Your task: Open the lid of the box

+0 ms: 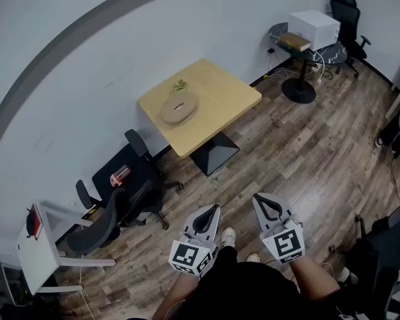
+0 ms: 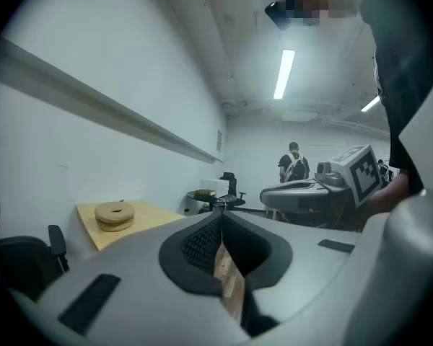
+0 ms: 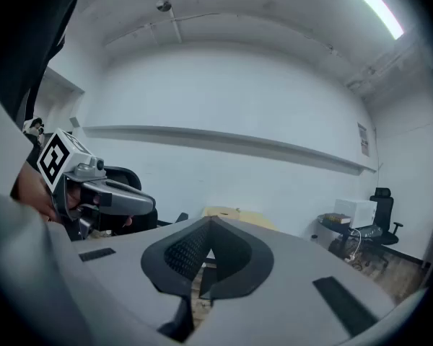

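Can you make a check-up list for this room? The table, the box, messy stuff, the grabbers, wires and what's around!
Surface: wooden table, mostly bare.
Job's things: round wooden box on the table, lid apparently still on.
Clutter: small plant beside the box; red container on a black chair.
Grippers: left gripper and right gripper both shut, empty, held over the floor, away from the table.
Cables: white cables by the round side table.
Surroundings: wood floor, white desk, a person standing far off.
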